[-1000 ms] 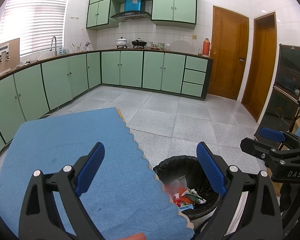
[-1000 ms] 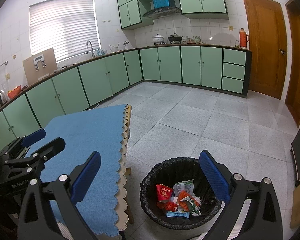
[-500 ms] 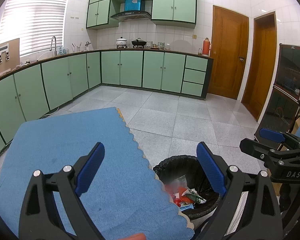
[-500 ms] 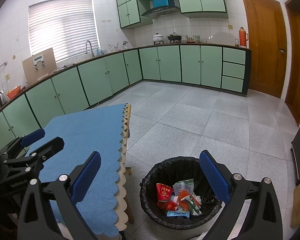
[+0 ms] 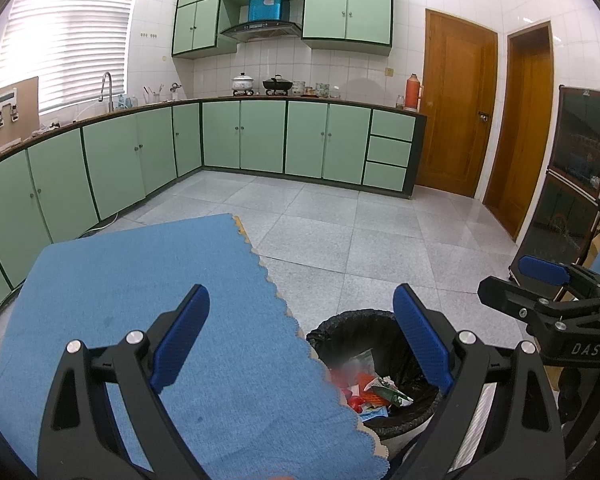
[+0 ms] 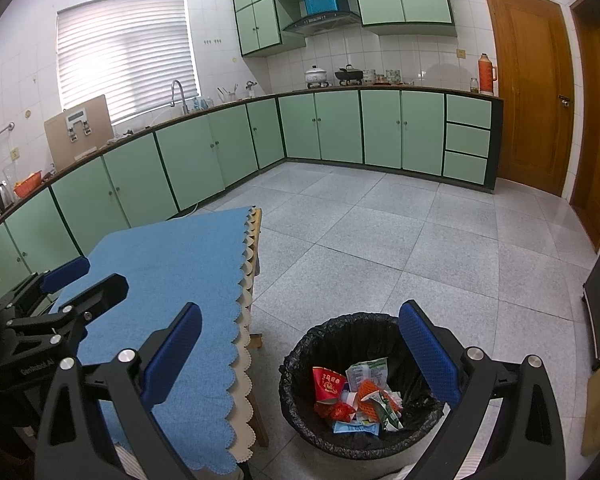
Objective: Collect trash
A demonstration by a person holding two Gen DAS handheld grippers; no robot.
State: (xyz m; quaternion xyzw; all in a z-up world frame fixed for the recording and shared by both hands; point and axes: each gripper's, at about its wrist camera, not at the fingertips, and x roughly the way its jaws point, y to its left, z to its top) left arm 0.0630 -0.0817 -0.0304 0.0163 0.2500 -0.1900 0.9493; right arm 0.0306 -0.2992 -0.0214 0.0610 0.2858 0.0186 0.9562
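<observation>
Where table (image 6: pixel 172 264) ends, lined bin (image 6: pixel 340 332) holds wrappers (image 6: pixel 356 396).

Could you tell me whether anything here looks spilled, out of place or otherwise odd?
Nothing stands out. The wrappers all lie inside the black-lined trash bin, with none visible on the floor tiles around it. The blue tablecloth lies flat. Both the left gripper and the right gripper are open and hold nothing.

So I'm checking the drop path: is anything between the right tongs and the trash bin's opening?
Nothing visible. The right tongs hang open and empty above the bin; its mouth is uncovered, wrappers inside. The blue-clothed table stands beside it, to the left.
</observation>
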